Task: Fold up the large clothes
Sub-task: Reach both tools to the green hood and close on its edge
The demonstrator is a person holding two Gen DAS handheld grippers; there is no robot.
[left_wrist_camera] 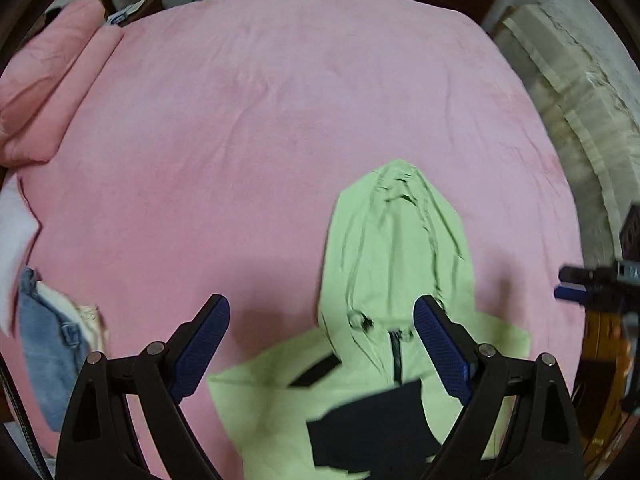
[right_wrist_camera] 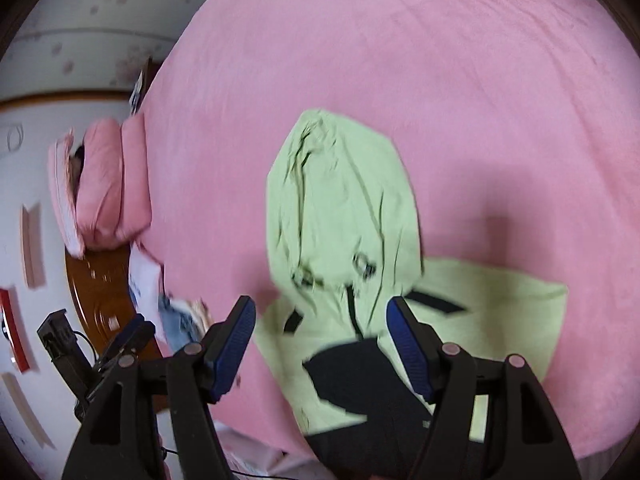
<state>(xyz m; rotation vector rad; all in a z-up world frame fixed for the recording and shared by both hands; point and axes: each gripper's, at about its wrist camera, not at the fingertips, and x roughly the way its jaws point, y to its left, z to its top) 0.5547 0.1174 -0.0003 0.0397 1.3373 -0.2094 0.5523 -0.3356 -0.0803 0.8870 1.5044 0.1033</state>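
Jacket (left_wrist_camera: 396, 240), pale green with black panels, lies hood-far on the near part of the pink bed (left_wrist_camera: 240, 120); left gripper (left_wrist_camera: 322, 344) and right gripper (right_wrist_camera: 322, 344) hover above, jaws apart, empty

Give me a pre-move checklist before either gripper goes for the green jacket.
1. Left gripper open, nothing held: ok.
2. Right gripper open, nothing held: ok.
3. Green jacket lying on the pink bed cover, hood spread out: ok.
4. Jacket's lower half in view: cannot tell, cut off by the frame edge.
5. Jeans clear of the jacket: ok.
6. Picture sharp enough to pick a grasp point: not ok, blurred.
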